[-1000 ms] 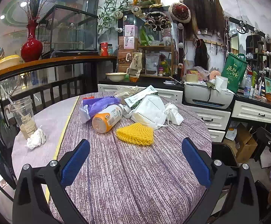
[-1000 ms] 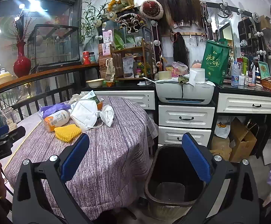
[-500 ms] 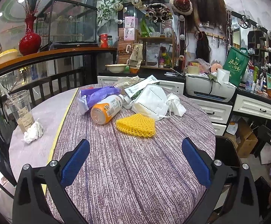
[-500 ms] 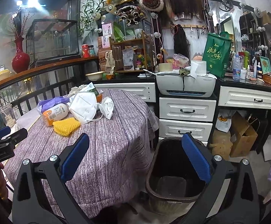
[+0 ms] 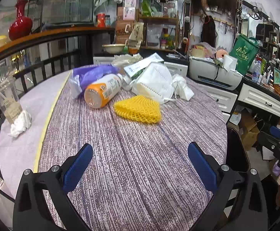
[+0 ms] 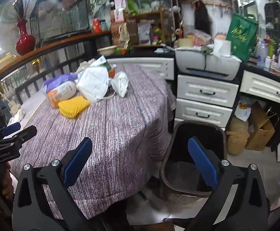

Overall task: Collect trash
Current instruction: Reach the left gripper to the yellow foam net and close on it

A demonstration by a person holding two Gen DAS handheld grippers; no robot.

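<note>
Left wrist view: left tongs [image 5: 140,165] gaping empty, facing yellow foam net [image 5: 139,110] at 12 o'clock; advising low, centred approach. Right tongs [image 6: 140,159] released over bin [image 6: 193,154].

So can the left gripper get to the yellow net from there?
Probably yes. The left gripper is open and the tablecloth between it and the yellow net looks bare, with nothing on top of the net.

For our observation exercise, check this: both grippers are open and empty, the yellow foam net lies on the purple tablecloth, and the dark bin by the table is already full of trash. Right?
Not quite. The right wrist view shows the dark bin empty, its bottom bare. The rest holds: both grippers are open and empty, and the yellow foam net lies on the purple tablecloth.
</note>
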